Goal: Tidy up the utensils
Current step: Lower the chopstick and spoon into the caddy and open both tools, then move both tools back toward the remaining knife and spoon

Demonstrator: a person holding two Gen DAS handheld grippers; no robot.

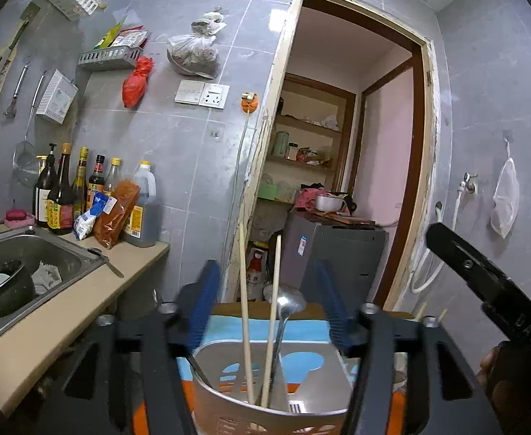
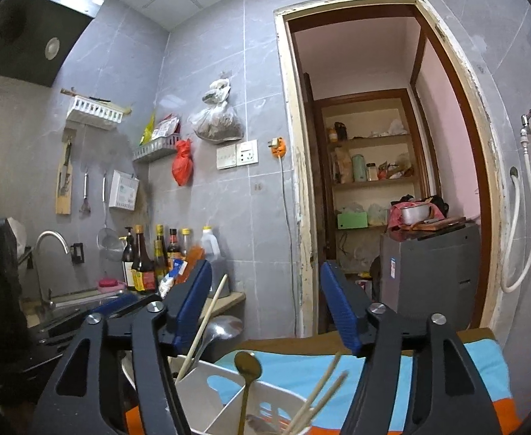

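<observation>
Both tongs, left (image 1: 271, 304) and right (image 2: 265, 308), gape empty over the holder (image 1: 265, 398). Risk: withdrawing could snag the leaning chopsticks (image 1: 245, 308), tipping it.

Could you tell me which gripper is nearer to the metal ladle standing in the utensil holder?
Left. The left gripper has the metal ladle standing between its open fingers; the right gripper stands open beside it, with the ladle off past its left finger.
</observation>
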